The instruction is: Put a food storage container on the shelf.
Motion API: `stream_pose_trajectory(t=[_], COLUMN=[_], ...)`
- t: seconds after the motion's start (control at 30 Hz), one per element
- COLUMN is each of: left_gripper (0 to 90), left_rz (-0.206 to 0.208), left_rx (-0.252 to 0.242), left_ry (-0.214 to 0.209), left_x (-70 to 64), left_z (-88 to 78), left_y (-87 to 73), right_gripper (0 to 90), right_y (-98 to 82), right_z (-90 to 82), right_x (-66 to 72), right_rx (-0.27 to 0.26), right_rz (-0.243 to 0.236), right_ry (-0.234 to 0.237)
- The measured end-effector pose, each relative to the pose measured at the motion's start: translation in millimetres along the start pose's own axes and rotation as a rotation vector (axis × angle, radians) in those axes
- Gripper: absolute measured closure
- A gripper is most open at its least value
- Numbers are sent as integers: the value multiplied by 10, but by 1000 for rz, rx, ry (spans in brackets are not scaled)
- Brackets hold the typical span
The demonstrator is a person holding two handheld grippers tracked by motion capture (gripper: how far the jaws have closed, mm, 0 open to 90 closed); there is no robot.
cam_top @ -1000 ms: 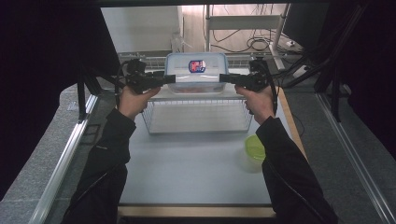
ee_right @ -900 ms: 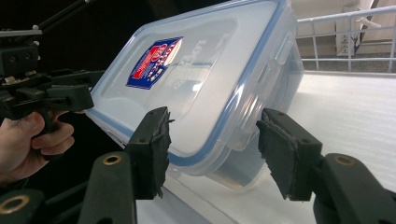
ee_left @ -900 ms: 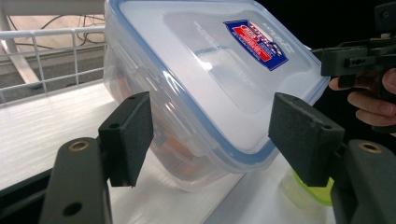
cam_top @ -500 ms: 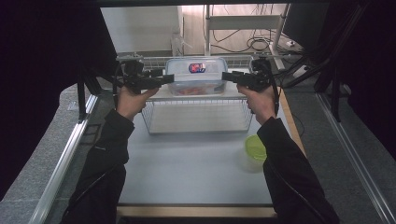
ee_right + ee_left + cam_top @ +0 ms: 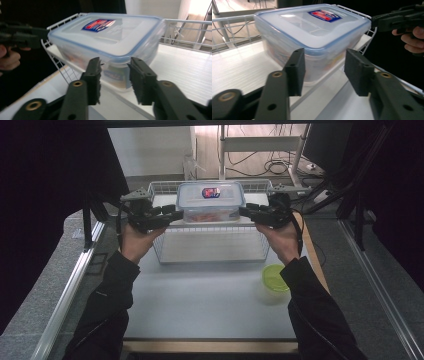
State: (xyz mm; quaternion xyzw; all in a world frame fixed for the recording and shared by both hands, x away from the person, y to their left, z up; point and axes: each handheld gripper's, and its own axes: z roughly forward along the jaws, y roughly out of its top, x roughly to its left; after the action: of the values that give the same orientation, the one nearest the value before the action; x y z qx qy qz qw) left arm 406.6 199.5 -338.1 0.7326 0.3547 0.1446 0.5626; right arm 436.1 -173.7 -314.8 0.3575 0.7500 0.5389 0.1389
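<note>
You flank the lidded container point(image 5: 210, 201) with left gripper point(image 5: 176, 214) and right gripper point(image 5: 243, 211), jaws closing yet still spread, to lift it evenly.

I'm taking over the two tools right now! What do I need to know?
Left tool: at the left end of the box, jaws have just been closing, not pressing yet.
Right tool: same at the right end.
Box: lid on, resting in the wire basket.
Done: both tools lined up at the ends.
Left: probably grip both ends and lift together.
</note>
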Motion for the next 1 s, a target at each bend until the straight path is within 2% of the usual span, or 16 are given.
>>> stream_pose_trajectory(t=[0.17, 0.33, 0.47, 0.6, 0.77, 1.0], left_gripper=[664, 709, 719, 713, 706, 664], left_rz=[-9, -12, -27, -41, -54, -43], left_rx=[13, 33, 41, 43, 59, 60], left_ry=[-20, -5, 33, 37, 64, 49], left_x=[-23, -23, -5, 25, 56, 32], left_z=[47, 116, 174, 221, 318, 367], left_y=[-24, -53, -51, -45, -39, -69], right_gripper=[760, 802, 801, 792, 778, 735], right_y=[-27, -52, -64, -60, -34, -47], right_z=[69, 145, 198, 242, 308, 373], right_x=[104, 117, 108, 84, 24, -43], right_rx=[44, 73, 80, 79, 82, 83], right_rz=[-74, -105, -108, -104, -91, -68], right_ry=[-9, -29, -45, -49, -65, -76])
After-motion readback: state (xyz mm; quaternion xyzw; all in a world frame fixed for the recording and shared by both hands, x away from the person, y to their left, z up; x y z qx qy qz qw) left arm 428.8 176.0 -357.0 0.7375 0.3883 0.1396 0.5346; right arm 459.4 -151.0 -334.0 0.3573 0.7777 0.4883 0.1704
